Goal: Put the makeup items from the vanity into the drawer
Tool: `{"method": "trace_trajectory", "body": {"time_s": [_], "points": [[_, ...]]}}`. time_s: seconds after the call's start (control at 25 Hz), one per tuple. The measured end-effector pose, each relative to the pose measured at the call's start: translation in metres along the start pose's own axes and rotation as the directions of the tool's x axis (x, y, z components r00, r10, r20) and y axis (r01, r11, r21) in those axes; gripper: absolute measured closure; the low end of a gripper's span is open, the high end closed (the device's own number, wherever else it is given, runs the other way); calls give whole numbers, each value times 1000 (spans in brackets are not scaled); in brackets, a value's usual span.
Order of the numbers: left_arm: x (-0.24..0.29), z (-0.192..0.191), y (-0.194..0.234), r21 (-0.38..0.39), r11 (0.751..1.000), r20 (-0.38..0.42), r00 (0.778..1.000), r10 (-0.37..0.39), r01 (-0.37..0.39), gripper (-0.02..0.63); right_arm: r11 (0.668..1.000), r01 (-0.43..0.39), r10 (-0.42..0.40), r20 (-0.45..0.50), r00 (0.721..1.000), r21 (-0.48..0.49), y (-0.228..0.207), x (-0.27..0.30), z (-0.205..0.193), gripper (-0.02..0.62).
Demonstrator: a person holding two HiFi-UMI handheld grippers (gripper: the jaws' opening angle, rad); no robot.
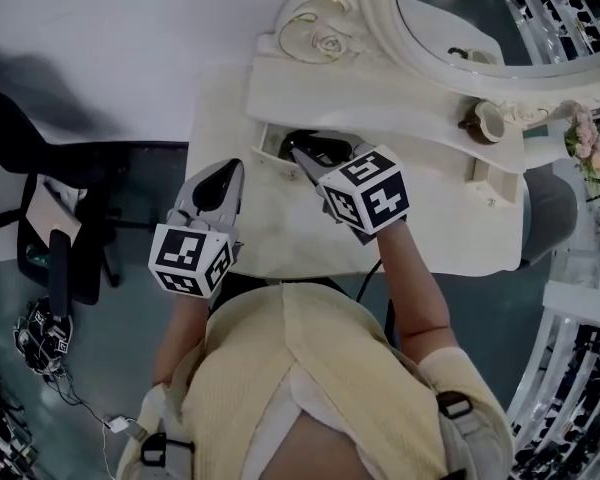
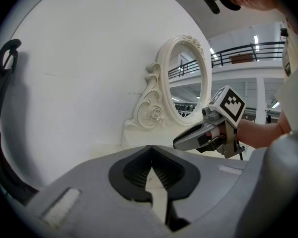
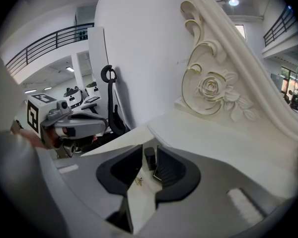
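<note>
The white vanity [image 1: 280,230] has a small drawer [image 1: 268,154] pulled open under its raised shelf, with dark items [image 1: 328,145] inside. My right gripper [image 1: 299,152] points down over that drawer. In the right gripper view its jaws [image 3: 149,150] stand narrowly apart, with a small black makeup item [image 3: 149,158] upright between the fingertips and the pads close against its sides. My left gripper [image 1: 230,170] hovers over the vanity's left front corner, shut and empty; its tips [image 2: 151,148] meet. A brown item [image 1: 486,120] sits at the shelf's right end.
An oval mirror [image 1: 460,28] in a carved white frame [image 3: 211,90] rises behind the shelf. A white wall is at the left. A black chair [image 1: 70,208] stands left of the vanity. Pink flowers [image 1: 586,138] are at the far right.
</note>
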State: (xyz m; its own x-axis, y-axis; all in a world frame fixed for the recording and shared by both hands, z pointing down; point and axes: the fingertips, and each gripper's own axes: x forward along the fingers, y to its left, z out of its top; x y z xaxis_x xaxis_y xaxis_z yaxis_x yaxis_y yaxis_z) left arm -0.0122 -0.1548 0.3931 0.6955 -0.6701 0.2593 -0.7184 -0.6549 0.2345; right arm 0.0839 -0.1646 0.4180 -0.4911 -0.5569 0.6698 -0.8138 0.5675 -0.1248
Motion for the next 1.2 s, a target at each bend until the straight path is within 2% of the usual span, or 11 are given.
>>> {"method": "trace_trajectory", "body": {"time_s": [0.64,1.2], "points": [[12,1,-10,21,999,-31,999,-38,38,604,991,70,-77,59,995,115,-18,-26,-24,532],[16,-1,-12,30,999,-43,998,-41,42,604,981,105,-117,69,991,165,-28,-38,-42,562]]}}
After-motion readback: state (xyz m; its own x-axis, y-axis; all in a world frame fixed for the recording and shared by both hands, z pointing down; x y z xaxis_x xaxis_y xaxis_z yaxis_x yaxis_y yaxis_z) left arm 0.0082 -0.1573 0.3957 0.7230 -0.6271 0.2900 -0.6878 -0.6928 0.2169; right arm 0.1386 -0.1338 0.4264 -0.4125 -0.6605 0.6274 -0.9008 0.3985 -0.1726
